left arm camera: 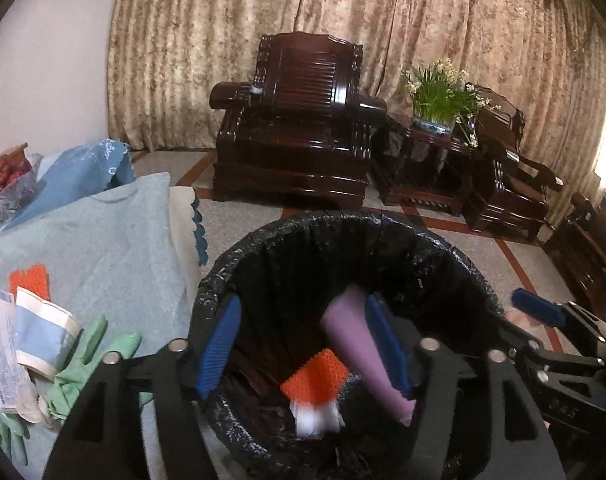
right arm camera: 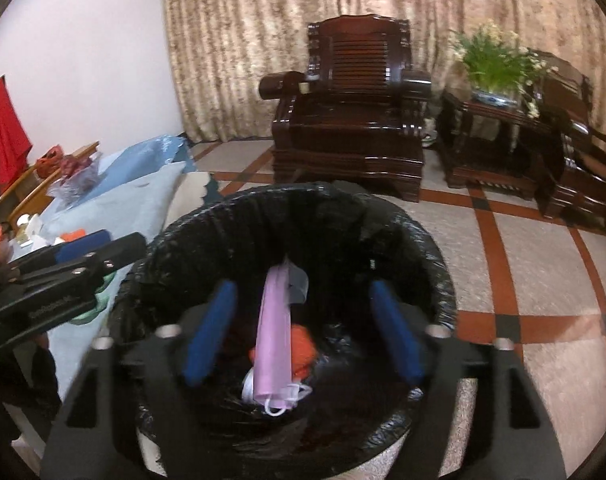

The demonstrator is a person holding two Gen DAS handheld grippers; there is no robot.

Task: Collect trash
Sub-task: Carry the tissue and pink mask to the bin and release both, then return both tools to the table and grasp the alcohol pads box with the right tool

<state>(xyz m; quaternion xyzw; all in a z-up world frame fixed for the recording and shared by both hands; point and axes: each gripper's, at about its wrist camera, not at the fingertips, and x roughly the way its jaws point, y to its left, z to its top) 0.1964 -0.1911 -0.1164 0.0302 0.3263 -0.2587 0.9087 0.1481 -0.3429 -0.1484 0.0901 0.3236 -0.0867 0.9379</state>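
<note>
A bin with a black liner (left arm camera: 343,220) (right arm camera: 303,194) stands right below both grippers. Inside it are an orange mesh pad on white wadding (left arm camera: 315,384) (right arm camera: 303,350) and a purple face mask (left arm camera: 363,352) (right arm camera: 273,340), which looks blurred. My left gripper (left arm camera: 303,346) is open over the bin; the mask lies beside its right pad (left arm camera: 387,344) but is not pinched. My right gripper (right arm camera: 303,332) is open with nothing held, and the mask shows in the bin between its pads. More trash lies on the table at left: green gloves (left arm camera: 91,364), a blue-and-white packet (left arm camera: 43,336) and another orange mesh piece (left arm camera: 29,280).
A light blue cloth (left arm camera: 103,248) covers the table beside the bin. Beyond it stand a dark wooden armchair (left arm camera: 295,120) (right arm camera: 351,112), a side table with a potted plant (left arm camera: 439,92) and a second chair (left arm camera: 511,184). Tiled floor lies to the right (right arm camera: 523,260).
</note>
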